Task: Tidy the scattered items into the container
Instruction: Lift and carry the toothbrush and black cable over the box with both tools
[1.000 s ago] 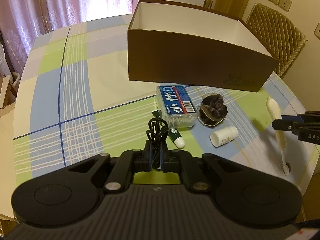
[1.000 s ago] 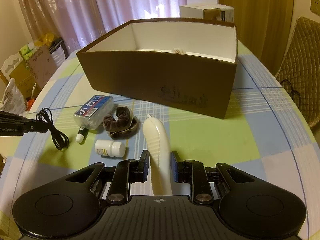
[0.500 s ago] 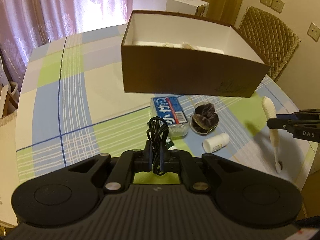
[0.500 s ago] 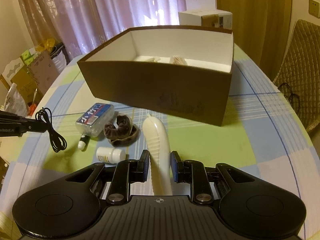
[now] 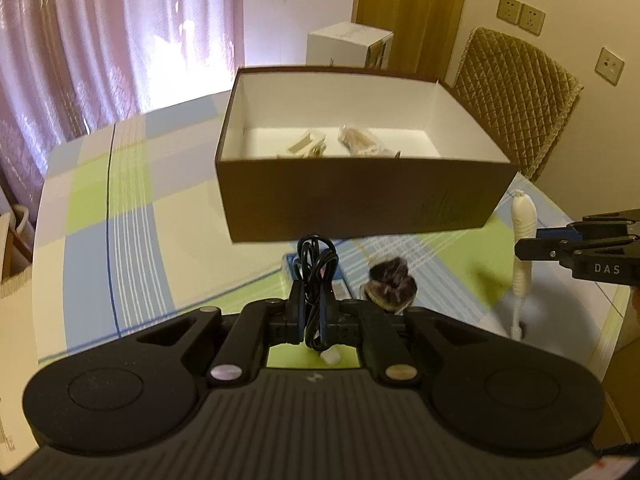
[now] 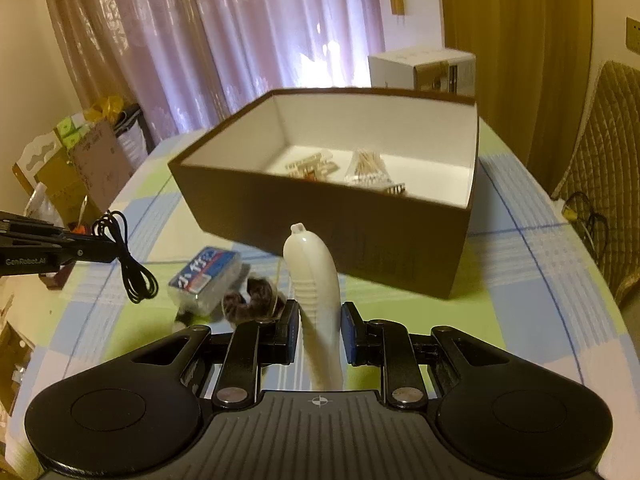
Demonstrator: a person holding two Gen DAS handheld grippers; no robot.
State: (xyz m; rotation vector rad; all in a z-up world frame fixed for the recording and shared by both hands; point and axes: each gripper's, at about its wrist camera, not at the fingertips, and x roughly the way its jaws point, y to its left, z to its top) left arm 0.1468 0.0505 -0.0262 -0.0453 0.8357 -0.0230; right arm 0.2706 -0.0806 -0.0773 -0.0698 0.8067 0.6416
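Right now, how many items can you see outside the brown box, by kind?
black cable, held in left gripper: 1
white brush handle, held in right gripper: 1
blue-labelled swab box: 1
brown scrunchie: 1
Total: 4 clearly visible; the grippers may hide others.

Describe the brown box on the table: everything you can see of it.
The brown box is an open, lidless rectangular carton, seemingly cardboard, dark brown outside and white inside. It sits upright on the checked tablecloth, beyond both grippers. A faint dark print marks its near wall. Inside, on the floor toward the back, lie a bundle of cotton swabs and some pale flat pieces too blurred to name. Neither gripper touches it in either view.
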